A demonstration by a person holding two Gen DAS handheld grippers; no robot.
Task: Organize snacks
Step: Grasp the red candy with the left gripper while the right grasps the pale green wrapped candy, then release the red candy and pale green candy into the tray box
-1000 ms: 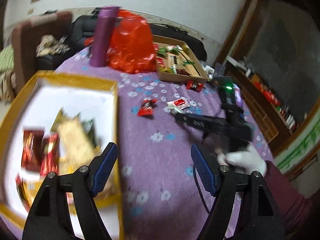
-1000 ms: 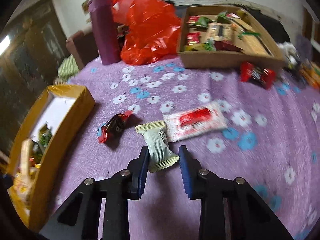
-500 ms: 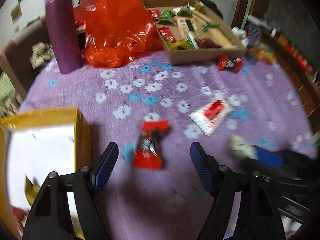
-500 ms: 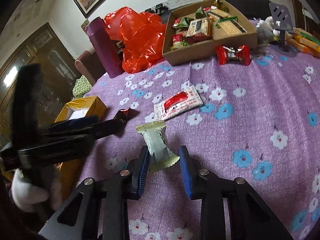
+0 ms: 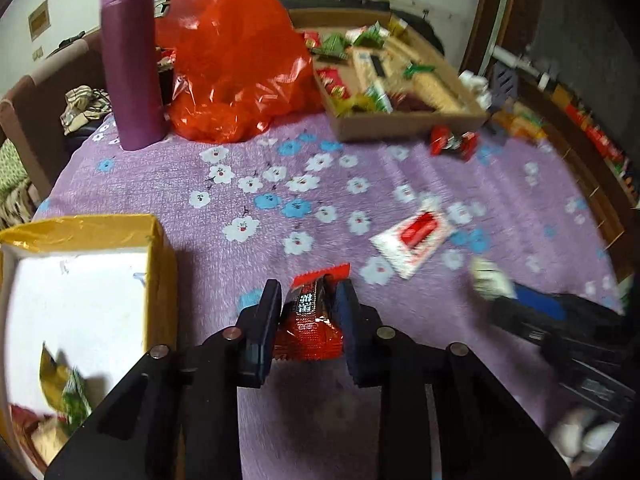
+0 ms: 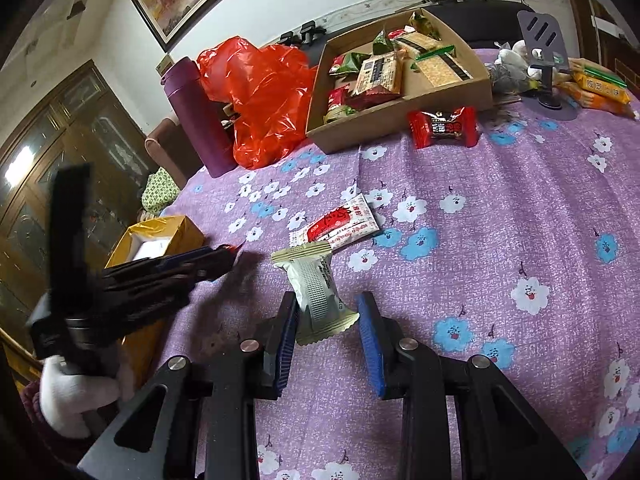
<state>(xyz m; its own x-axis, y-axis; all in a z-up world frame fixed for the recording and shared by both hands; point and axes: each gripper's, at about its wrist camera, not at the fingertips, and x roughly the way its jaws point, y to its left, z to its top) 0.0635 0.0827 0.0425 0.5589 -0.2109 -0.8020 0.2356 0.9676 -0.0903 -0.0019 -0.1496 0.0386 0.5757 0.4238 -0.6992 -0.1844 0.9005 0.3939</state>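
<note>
My left gripper (image 5: 308,304) is shut on a red snack bar (image 5: 310,320) just above the purple flowered tablecloth, to the right of the yellow box (image 5: 160,264). My right gripper (image 6: 328,316) is shut on a pale green-white snack packet (image 6: 316,292) and holds it over the cloth. A white and red sachet (image 6: 340,226) lies just beyond it, also in the left wrist view (image 5: 414,238). A red candy (image 6: 442,126) lies by the cardboard box (image 6: 400,116) of snacks. The left gripper shows at the left of the right wrist view (image 6: 224,258).
A purple bottle (image 5: 132,60) and a red plastic bag (image 5: 236,60) stand at the back. The yellow box holds several snacks at its near end (image 5: 64,400). A phone stand (image 6: 542,60) and orange packets (image 6: 596,88) sit at the far right.
My left gripper swung from the yellow box to the red snack bar and closed on it. My right gripper lifted the pale packet and drew back from the sachet.
</note>
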